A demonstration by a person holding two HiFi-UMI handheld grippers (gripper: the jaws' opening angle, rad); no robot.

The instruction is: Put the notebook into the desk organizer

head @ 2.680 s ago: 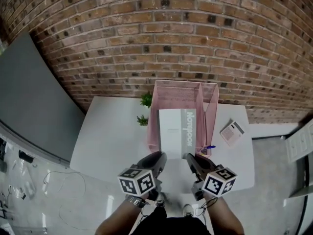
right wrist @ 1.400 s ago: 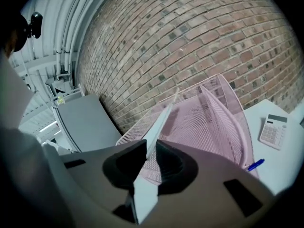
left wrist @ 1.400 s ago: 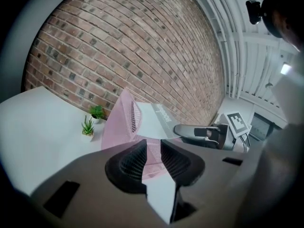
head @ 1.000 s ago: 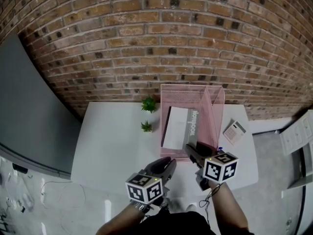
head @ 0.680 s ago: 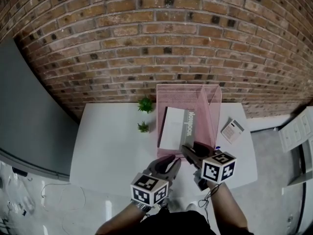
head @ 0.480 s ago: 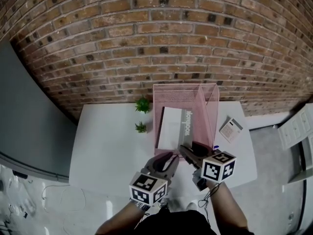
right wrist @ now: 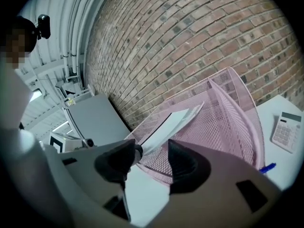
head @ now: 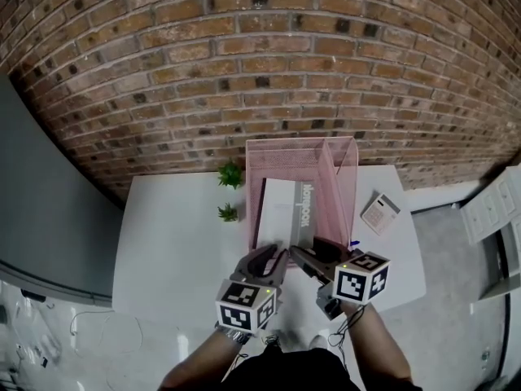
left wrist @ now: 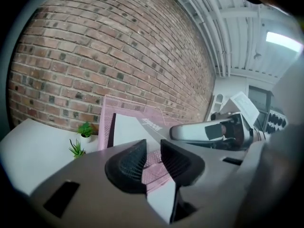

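Just beyond both jaws, the notebook (head: 277,214) leans inside the organizer (head: 285,157), so the right gripper (head: 309,257) is opening its jaws, empty. The left gripper (head: 264,261) holds its jaws narrowly apart, empty too.

A pink mesh desk organizer (head: 342,177) stands on the white table (head: 175,243) against the brick wall (head: 260,72), and the notebook (head: 281,214) leans inside its left compartment. Both grippers are at its near edge: the left gripper (head: 270,257), and the right gripper (head: 312,255) with jaws opening, clear of the notebook. Two small plants (head: 229,174) stand left of the organizer, a calculator (head: 379,213) right.
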